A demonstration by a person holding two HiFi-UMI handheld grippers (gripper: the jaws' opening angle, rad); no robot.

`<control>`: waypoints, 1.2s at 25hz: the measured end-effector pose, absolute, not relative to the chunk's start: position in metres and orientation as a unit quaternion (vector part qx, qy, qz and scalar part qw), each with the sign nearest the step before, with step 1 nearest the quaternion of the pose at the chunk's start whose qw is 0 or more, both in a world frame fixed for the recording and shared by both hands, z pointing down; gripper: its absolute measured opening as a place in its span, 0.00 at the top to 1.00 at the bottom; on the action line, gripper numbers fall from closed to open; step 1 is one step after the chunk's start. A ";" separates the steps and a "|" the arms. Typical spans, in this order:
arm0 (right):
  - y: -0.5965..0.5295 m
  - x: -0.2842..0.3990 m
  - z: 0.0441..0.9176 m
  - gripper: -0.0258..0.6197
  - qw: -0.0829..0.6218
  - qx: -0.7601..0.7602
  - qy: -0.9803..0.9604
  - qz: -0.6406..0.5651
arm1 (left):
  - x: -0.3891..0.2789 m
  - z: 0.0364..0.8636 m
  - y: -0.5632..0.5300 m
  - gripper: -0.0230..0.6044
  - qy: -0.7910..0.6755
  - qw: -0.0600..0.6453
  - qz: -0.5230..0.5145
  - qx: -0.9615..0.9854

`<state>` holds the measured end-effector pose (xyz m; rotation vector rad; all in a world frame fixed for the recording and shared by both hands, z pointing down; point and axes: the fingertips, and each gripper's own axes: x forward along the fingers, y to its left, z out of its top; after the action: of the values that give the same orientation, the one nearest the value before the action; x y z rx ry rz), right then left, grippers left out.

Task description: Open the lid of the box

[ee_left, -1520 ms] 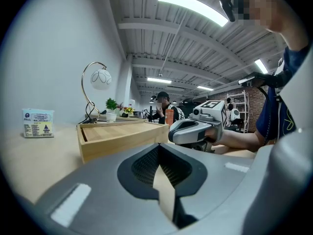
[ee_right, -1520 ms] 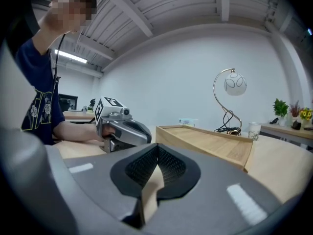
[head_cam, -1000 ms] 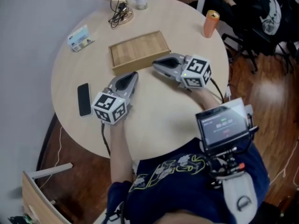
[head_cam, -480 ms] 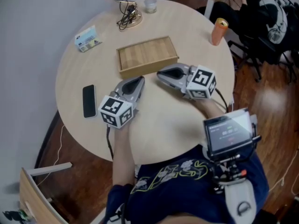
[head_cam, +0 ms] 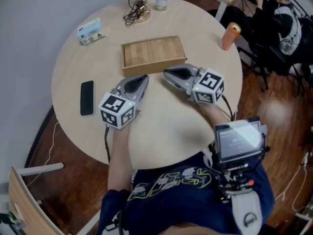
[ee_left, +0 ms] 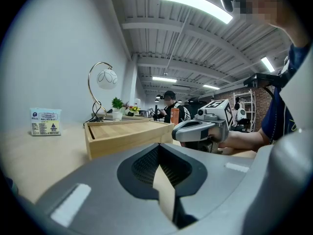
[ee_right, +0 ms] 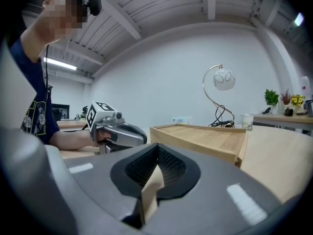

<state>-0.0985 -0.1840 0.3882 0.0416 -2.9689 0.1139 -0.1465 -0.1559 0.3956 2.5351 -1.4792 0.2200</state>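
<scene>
Showing the wooden box (head_cam: 154, 68) lying flat on the far half of a round pale table (head_cam: 161, 131), its long sides running across the head view and its lid (head_cam: 152, 53) seated level inside the raised rim, closed. The left gripper (head_cam: 143, 78) rests on the tabletop just before the box's near wall toward its left end, nose pointing at the wall; its jaws are clenched, pad against pad, gripping no object. The right gripper (head_cam: 166, 72) lies just before the same wall toward its right end, angled in from the right, its jaws likewise pressed together on no object. Whether either nose touches the wood cannot be told. The two noses converge on the near wall with a stretch of bare table between them, and each gripper shows in the other's view beside the box. A black phone (head_cam: 87, 98) lies well to the left of the left gripper, near the table's edge. Beyond the box's far-left corner sits a small printed packet (head_cam: 91, 31); at the far edge stand a lamp base (head_cam: 138, 14) with a coiled cable and, beside it, a small cup (head_cam: 160, 2). An orange can (head_cam: 231, 36) stands upright to the right of the box, well apart from it. A screen device (head_cam: 237, 141) hangs at the person's chest, and another person (head_cam: 281, 18) sits beyond the table at upper right.
</scene>
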 end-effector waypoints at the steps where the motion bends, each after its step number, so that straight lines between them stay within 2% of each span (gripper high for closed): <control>1: -0.184 -0.099 0.389 0.95 0.084 0.012 -0.996 0.036 | -0.147 0.396 -0.156 0.96 -0.500 0.099 0.074 0.857; 21: -0.184 -0.093 0.387 0.95 0.090 0.017 -0.995 0.034 | -0.150 0.393 -0.156 0.96 -0.520 0.098 0.065 0.846; 23: -0.185 -0.095 0.389 0.95 0.085 0.019 -0.996 0.037 | -0.160 0.389 -0.155 0.96 -0.525 0.108 0.033 0.843; 25: -0.186 -0.096 0.391 0.95 0.081 0.020 -0.996 0.035 | -0.181 0.377 -0.148 0.96 -0.542 0.136 -0.045 0.828; 28: -0.181 -0.099 0.387 0.95 0.079 0.018 -0.996 0.034 | -0.241 0.334 -0.122 0.96 -0.608 0.131 -0.204 0.756; 30: -0.180 -0.100 0.384 0.95 0.077 0.012 -0.996 0.032 | -0.283 0.320 -0.118 0.96 -0.657 0.129 -0.247 0.701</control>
<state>-0.1000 -0.1798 0.3835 0.0360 -2.9847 0.0961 -0.2829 -0.1180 0.3197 2.0373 -1.9090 -0.7182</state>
